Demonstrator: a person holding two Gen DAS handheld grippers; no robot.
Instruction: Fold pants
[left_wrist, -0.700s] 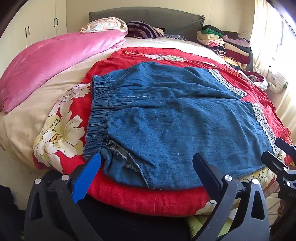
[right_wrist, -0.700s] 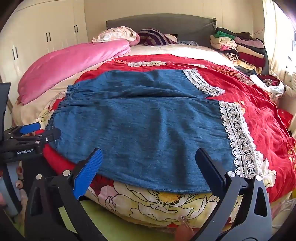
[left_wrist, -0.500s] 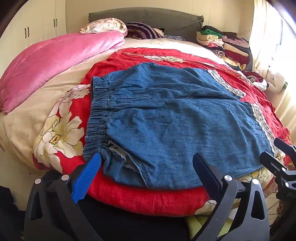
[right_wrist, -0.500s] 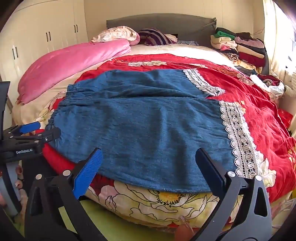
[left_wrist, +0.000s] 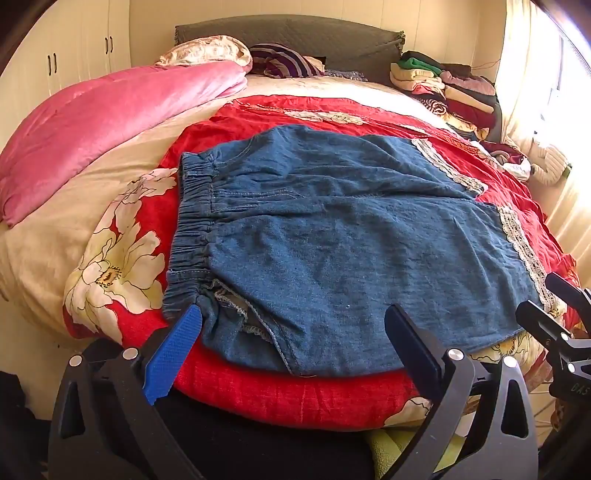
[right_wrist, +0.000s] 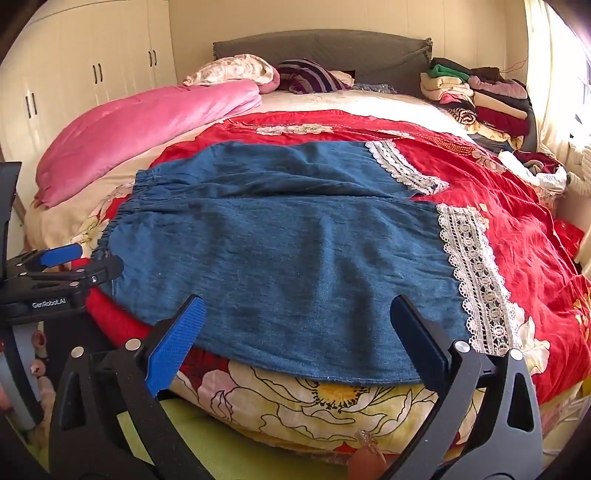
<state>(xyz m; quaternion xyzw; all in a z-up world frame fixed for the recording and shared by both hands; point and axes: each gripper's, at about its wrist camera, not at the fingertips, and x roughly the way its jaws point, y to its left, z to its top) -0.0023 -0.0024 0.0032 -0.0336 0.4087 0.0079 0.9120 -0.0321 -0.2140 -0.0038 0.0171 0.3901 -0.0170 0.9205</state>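
Note:
Blue denim pants (left_wrist: 332, 240) with white lace hems lie flat on a red floral quilt (left_wrist: 280, 395), elastic waistband (left_wrist: 192, 221) at the left, legs running right. They also fill the right wrist view (right_wrist: 288, 258), lace cuffs (right_wrist: 476, 280) at the right. My left gripper (left_wrist: 291, 328) is open and empty at the near edge by the waistband corner. My right gripper (right_wrist: 295, 317) is open and empty at the near edge of the closer leg. The left gripper shows in the right wrist view (right_wrist: 66, 273), and the right gripper in the left wrist view (left_wrist: 554, 310).
A pink duvet (left_wrist: 103, 122) lies along the bed's left side. Pillows (left_wrist: 210, 51) rest against the grey headboard. A stack of folded clothes (left_wrist: 450, 88) sits at the far right corner. White wardrobes (right_wrist: 74, 88) stand on the left.
Both grippers have crept slightly forward toward the pants' near edge. The pants have not moved.

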